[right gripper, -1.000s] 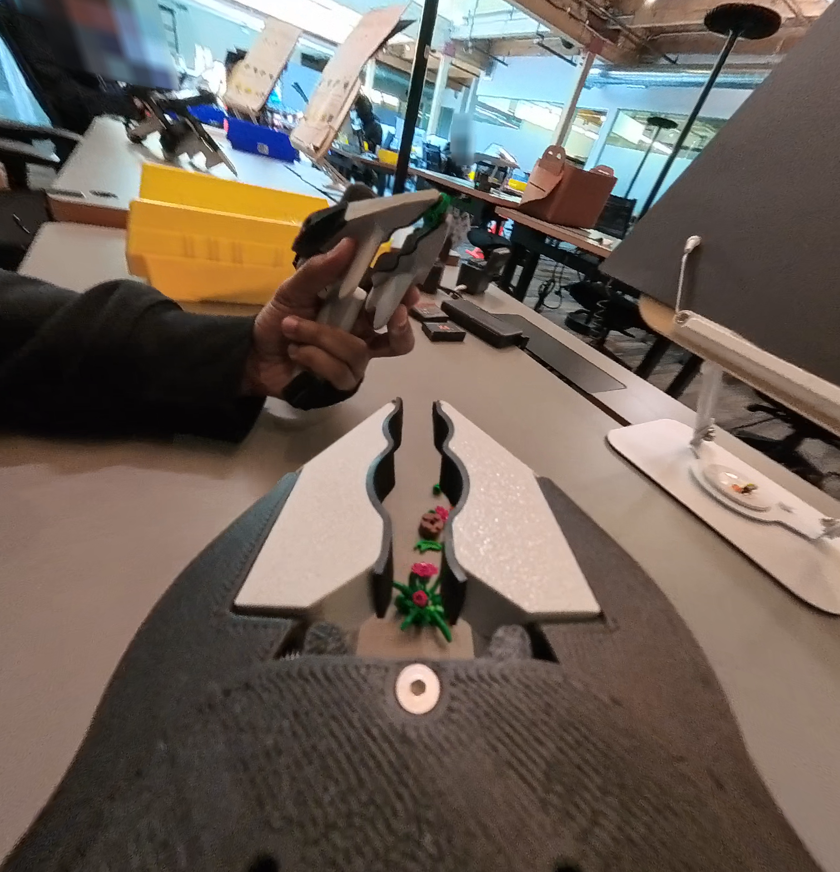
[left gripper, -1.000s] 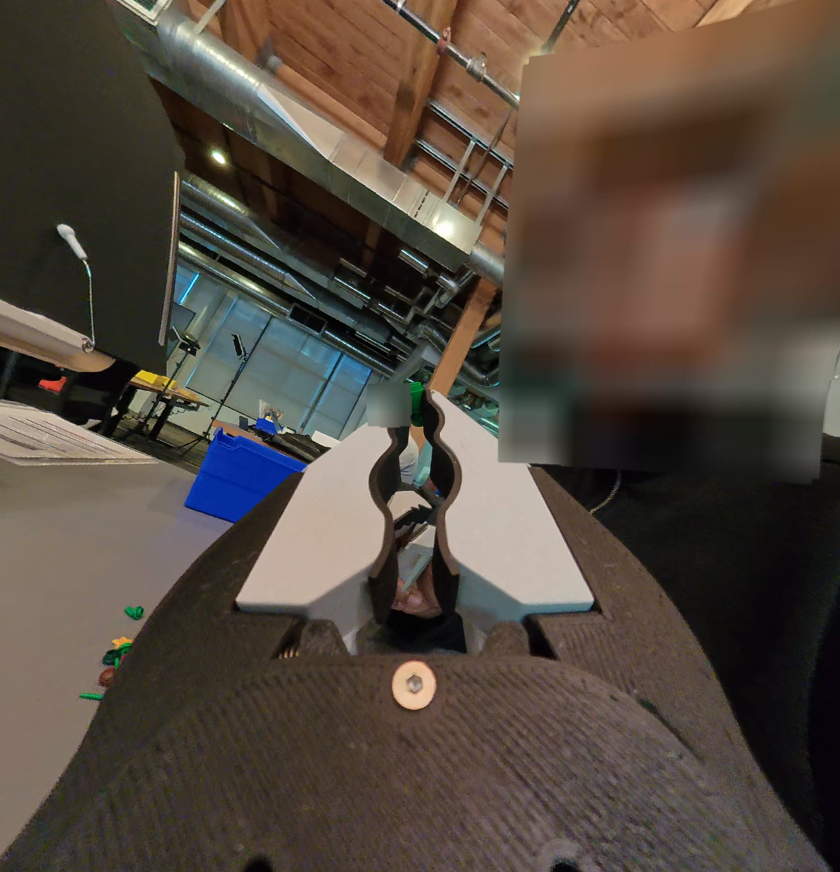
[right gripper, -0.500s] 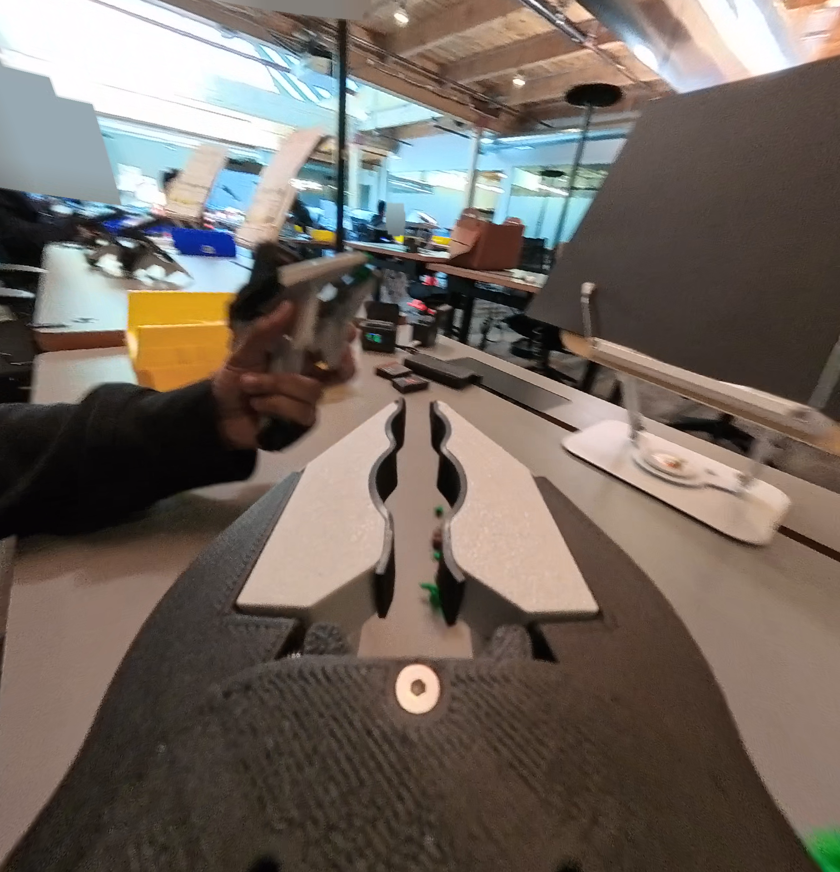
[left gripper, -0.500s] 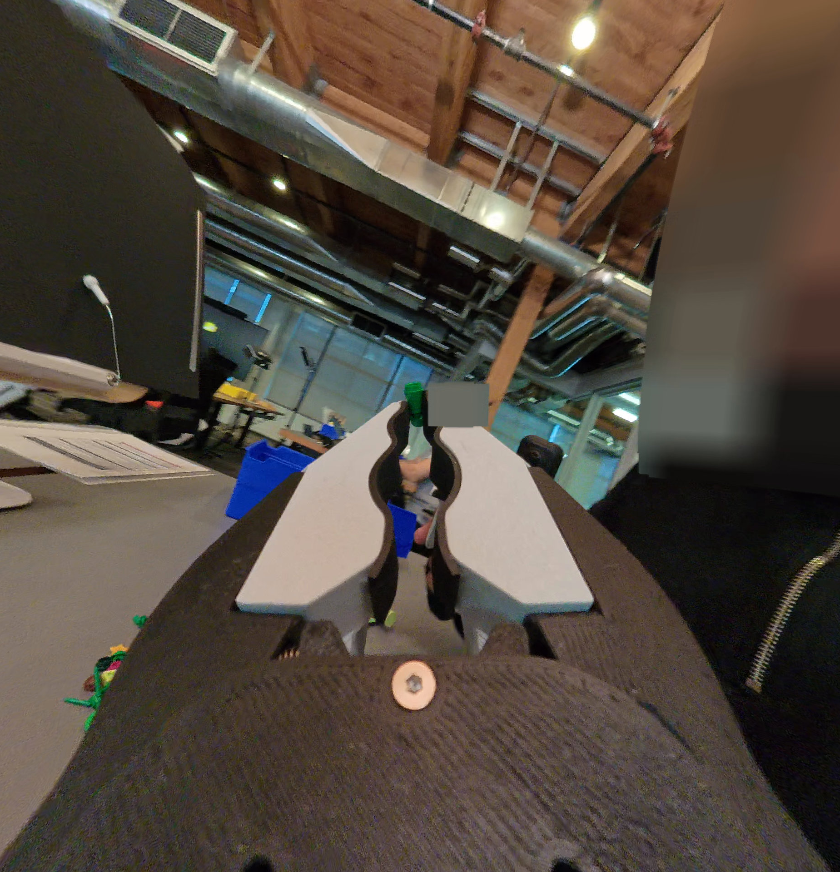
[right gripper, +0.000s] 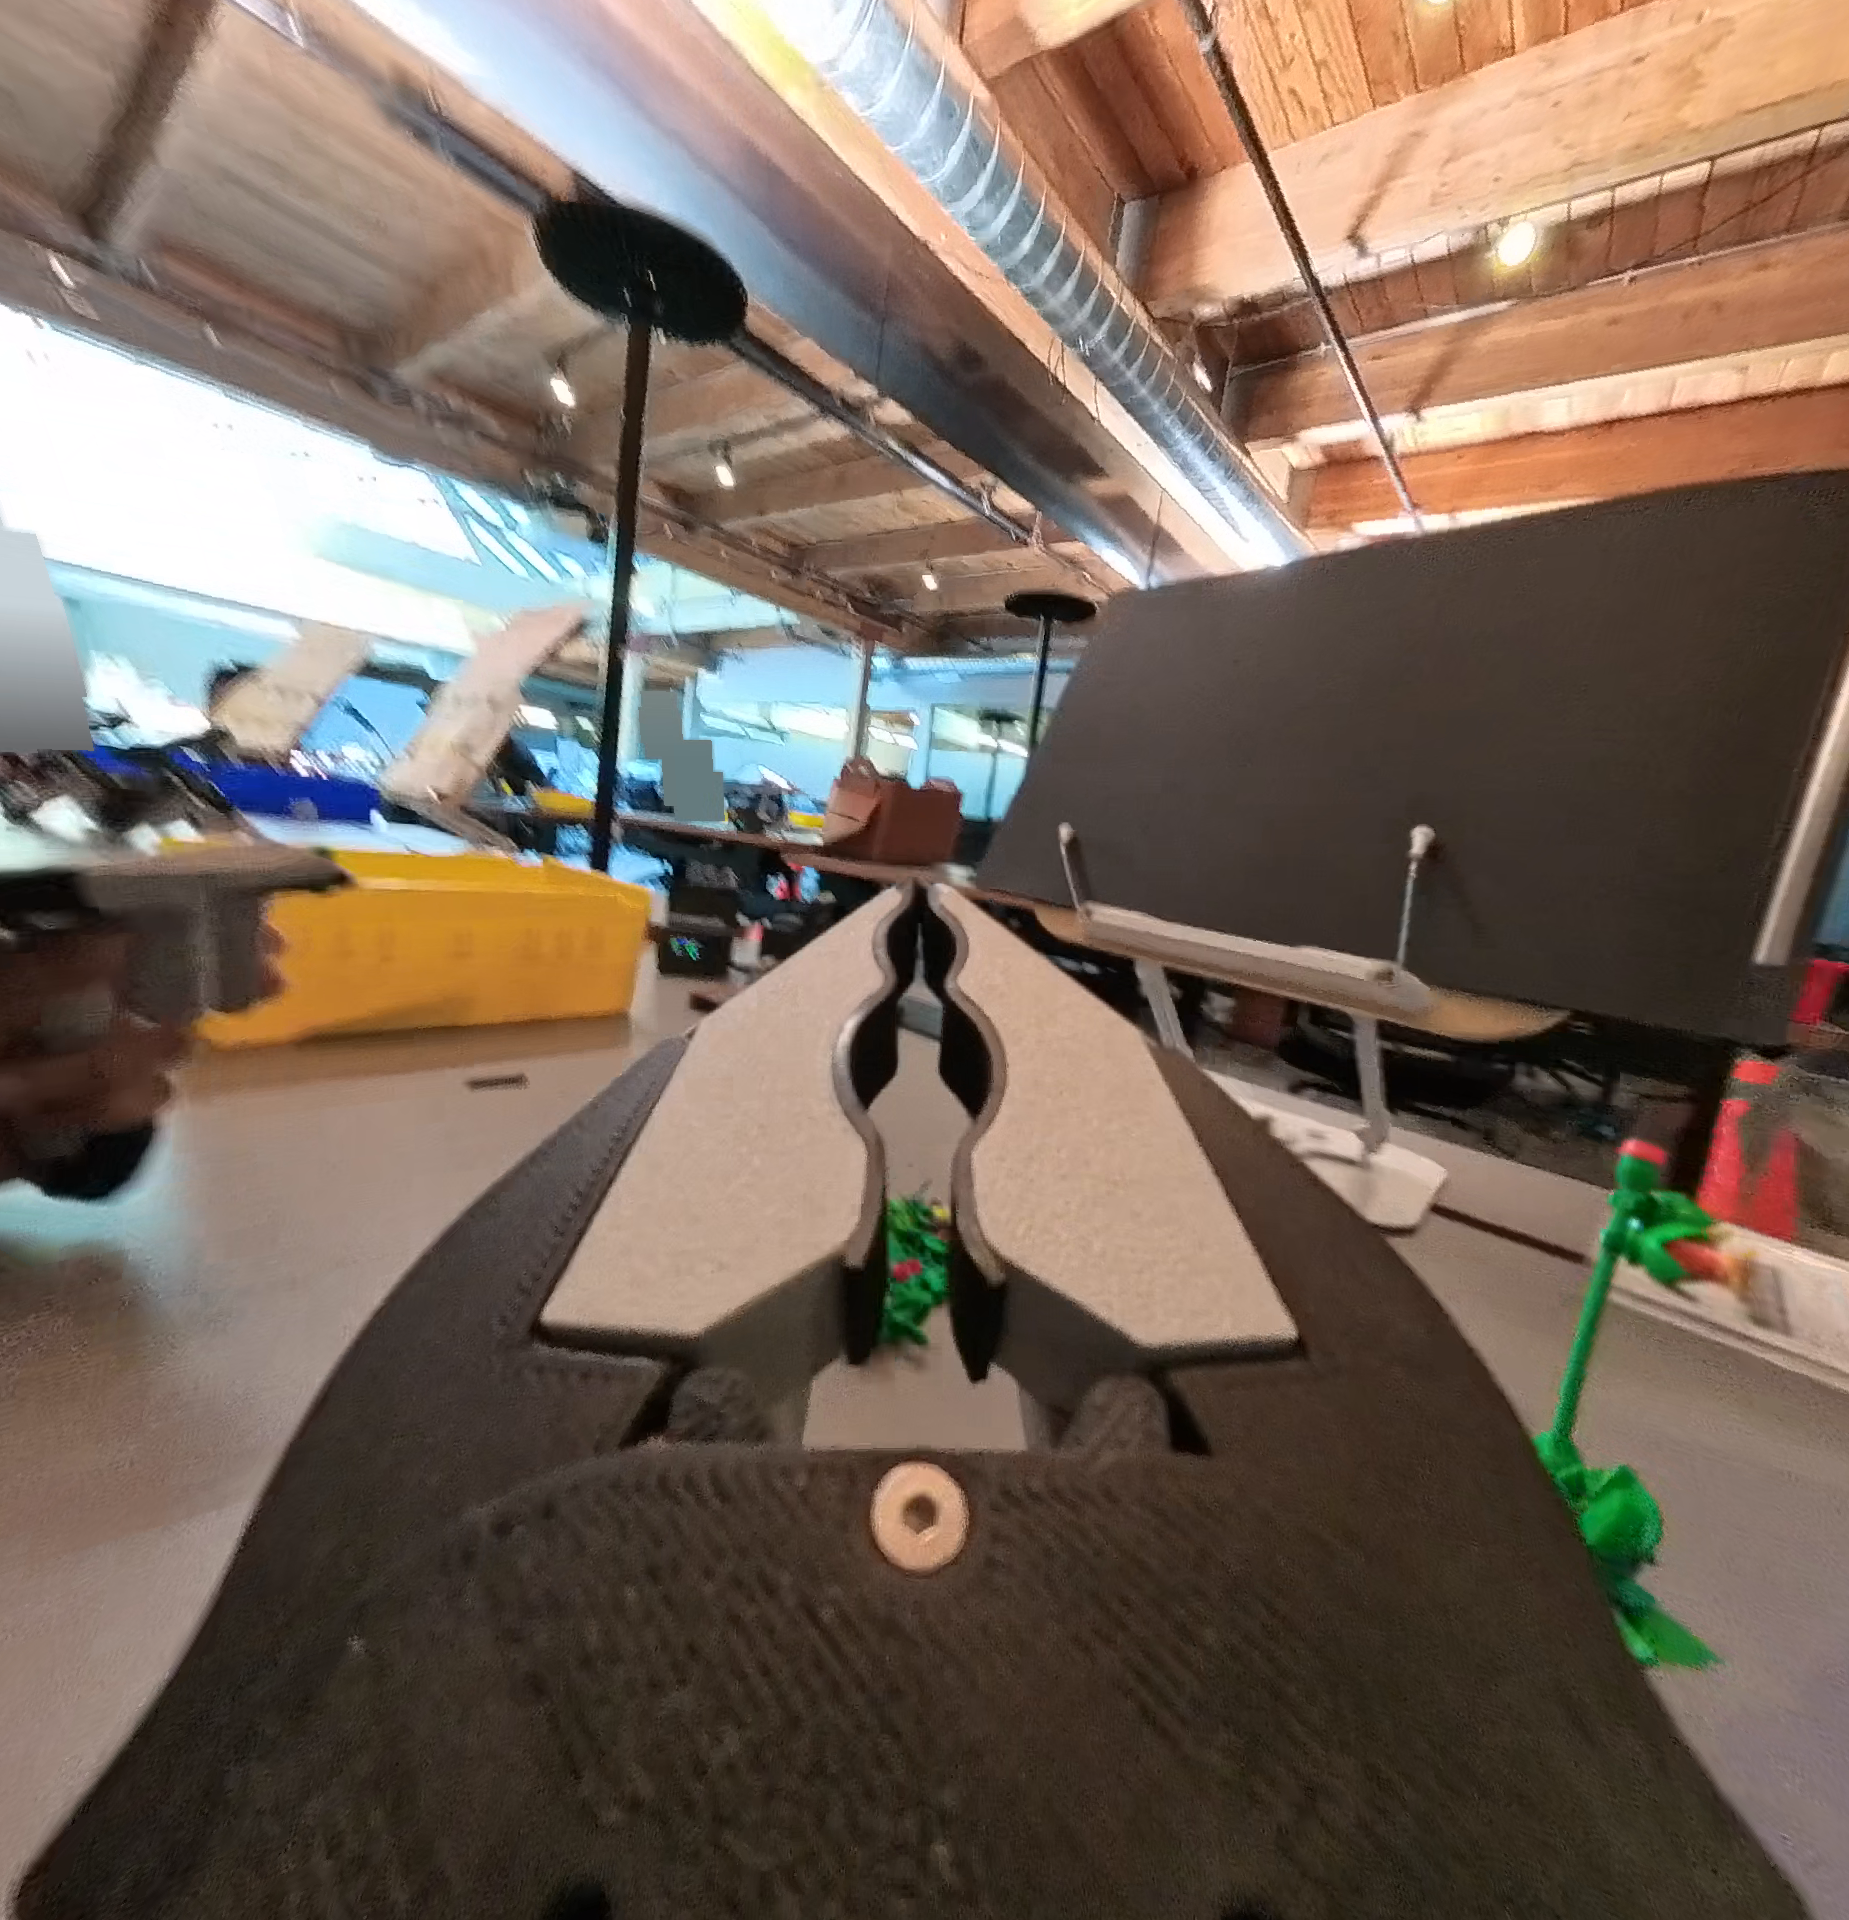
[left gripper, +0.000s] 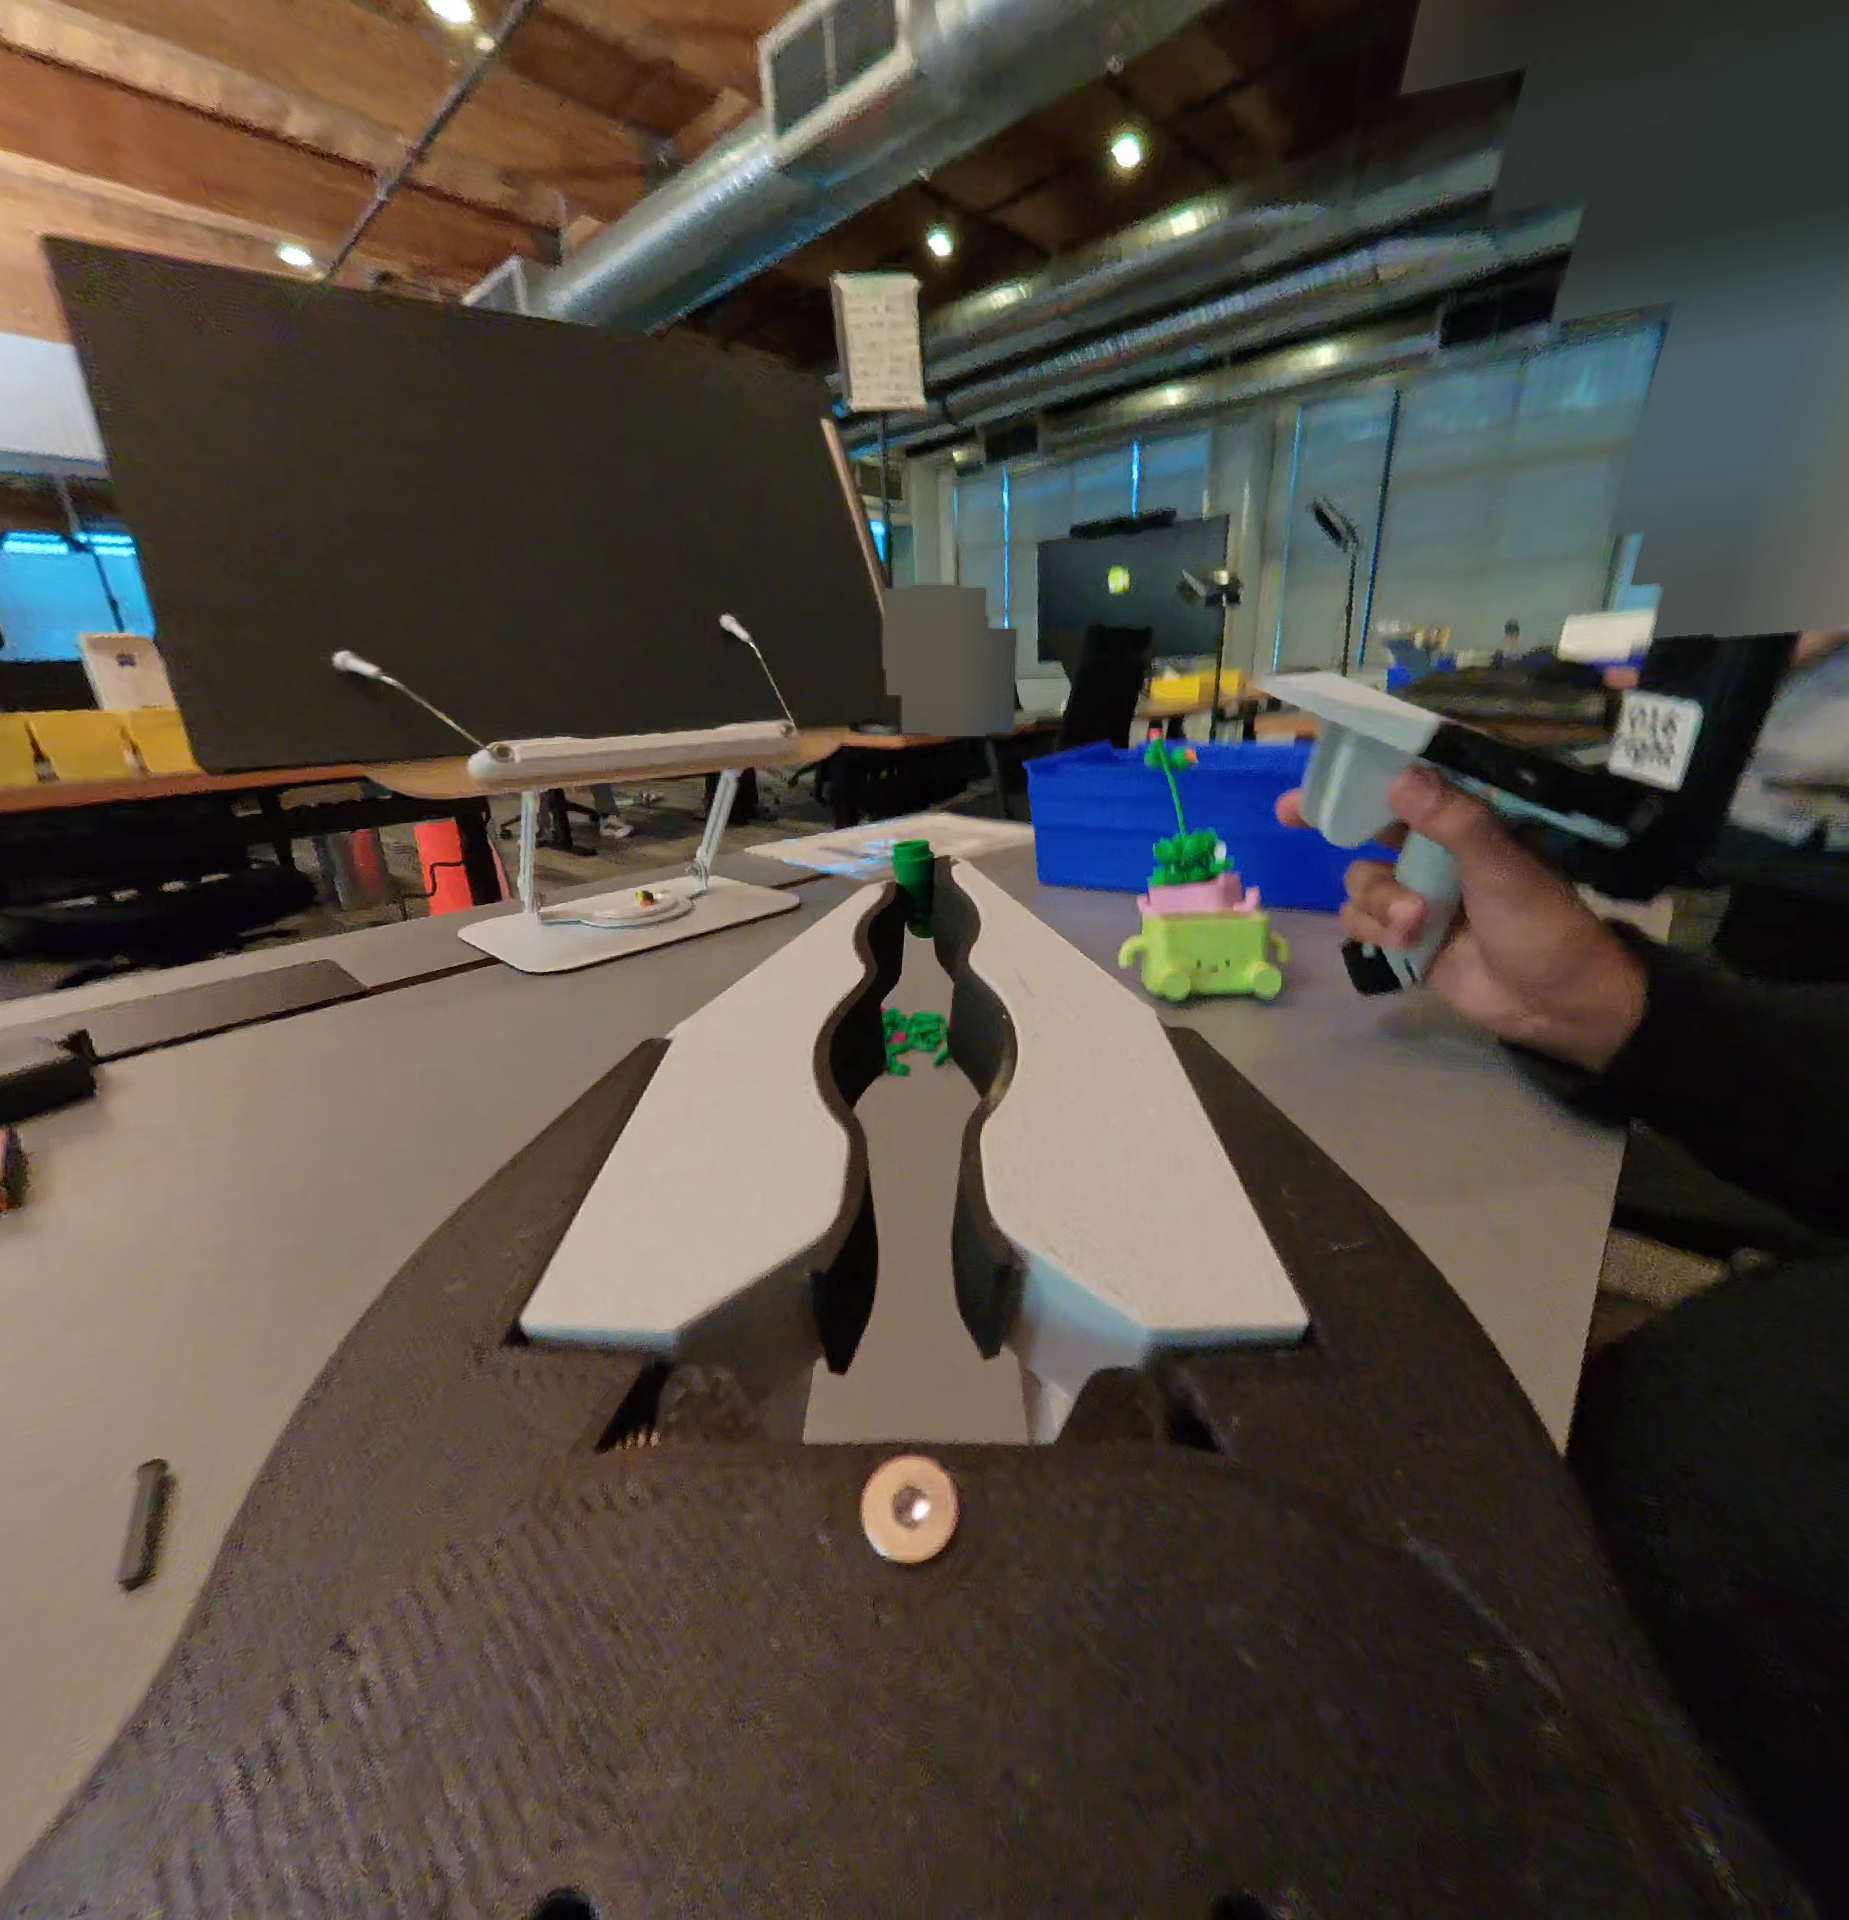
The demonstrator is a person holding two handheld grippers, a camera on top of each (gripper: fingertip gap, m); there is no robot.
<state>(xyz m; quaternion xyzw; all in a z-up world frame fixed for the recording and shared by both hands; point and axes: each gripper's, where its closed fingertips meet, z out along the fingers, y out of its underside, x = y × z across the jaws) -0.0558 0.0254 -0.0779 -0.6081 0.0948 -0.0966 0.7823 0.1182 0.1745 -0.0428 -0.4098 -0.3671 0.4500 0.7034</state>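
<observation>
We see a small green piece pinched upright in our left gripper's tips; loose green bits lie on the table beyond.

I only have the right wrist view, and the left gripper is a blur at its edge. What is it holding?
Observer: The left gripper is shut on a small green piece at its tips.
Operator: What does the green stem on my right stand in?
Observer: A lime-green block pot with a pink top, upright on the table.
Operator: Anything behind it?
Observer: A blue bin.
</observation>
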